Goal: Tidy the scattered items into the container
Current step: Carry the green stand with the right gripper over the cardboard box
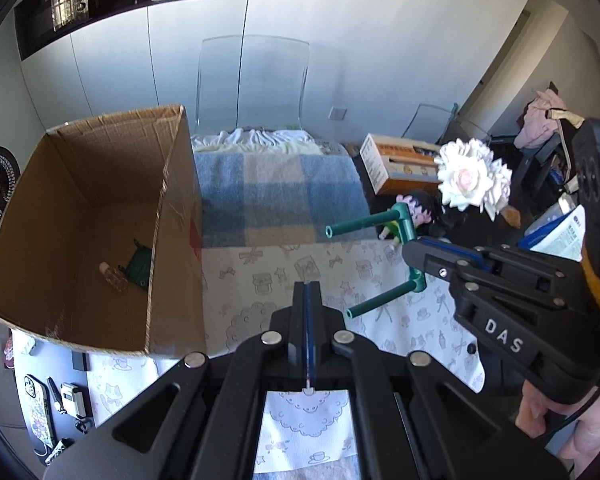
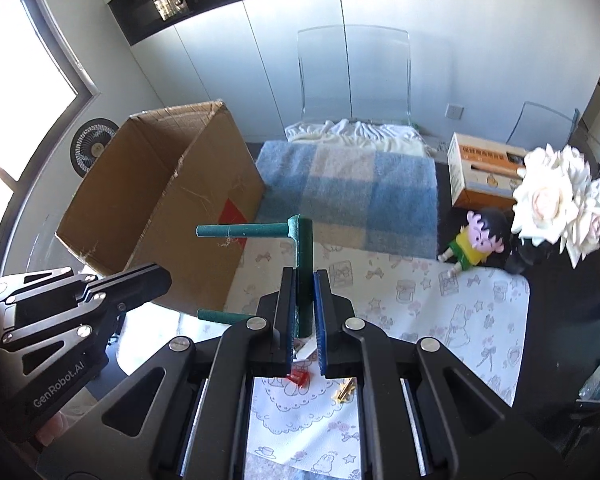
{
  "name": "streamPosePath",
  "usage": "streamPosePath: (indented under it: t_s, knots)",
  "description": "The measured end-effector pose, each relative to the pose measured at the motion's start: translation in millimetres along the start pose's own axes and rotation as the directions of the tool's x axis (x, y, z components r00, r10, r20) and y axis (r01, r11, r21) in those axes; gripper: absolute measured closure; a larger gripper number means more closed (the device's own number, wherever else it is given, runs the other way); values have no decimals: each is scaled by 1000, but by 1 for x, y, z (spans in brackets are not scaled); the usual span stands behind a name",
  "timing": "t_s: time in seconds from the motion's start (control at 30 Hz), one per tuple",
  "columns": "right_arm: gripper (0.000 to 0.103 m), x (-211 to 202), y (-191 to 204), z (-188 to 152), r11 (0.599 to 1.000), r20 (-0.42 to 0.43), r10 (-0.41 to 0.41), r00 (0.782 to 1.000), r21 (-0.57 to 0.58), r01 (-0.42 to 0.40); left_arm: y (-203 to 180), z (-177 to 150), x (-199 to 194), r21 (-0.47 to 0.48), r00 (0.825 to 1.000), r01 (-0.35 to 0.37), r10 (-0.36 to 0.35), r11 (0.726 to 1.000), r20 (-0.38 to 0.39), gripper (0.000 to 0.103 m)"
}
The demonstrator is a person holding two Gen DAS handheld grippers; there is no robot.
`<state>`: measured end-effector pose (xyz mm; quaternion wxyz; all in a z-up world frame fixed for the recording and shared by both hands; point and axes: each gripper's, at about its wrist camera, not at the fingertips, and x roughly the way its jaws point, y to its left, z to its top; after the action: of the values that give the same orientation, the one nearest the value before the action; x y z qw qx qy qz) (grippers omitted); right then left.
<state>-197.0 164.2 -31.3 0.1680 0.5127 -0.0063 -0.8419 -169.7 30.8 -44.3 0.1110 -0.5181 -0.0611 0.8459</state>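
Green rack (image 2: pixel 303 248), brown box (image 1: pixel 100 184)

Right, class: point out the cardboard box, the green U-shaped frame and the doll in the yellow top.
cardboard box (image 1: pixel 100 184): left wrist view, inner back wall.
green U-shaped frame (image 2: pixel 304 248): right wrist view, crossbar above the jaws.
doll in the yellow top (image 2: pixel 474 250): right wrist view, its yellow torso.

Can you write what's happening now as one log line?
right gripper: shut on green frame | left gripper: shut, empty | cardboard box: open | frame: not yet boxed

Clear chair (image 2: pixel 354 72) behind plaid blanket (image 2: pixel 348 192) — fan (image 2: pixel 94 146) w/ window (image 2: pixel 24 80) left.
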Motion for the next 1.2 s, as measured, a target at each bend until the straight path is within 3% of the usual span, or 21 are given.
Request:
streamPosePath:
  t_s: [0.13, 0.43, 0.8, 1.2]
  knots:
    - [94, 5, -7, -8, 1000, -14, 7, 1000, 20, -7, 1, -7, 7, -16, 1000, 11, -12, 1000, -25, 103]
    - [94, -3, 19, 29, 998, 40, 46, 998, -34, -45, 15, 24, -26, -28, 998, -17, 19, 999, 62, 103]
    - [94, 7, 95, 68, 982, 44, 126, 991, -149, -119, 86, 34, -61, -146, 987, -93, 110, 985, 114, 103]
    - [94, 56, 178, 74, 954, -60, 161, 985, -247, -171, 168, 16, -56, -275, 983, -149, 172, 950, 61, 103]
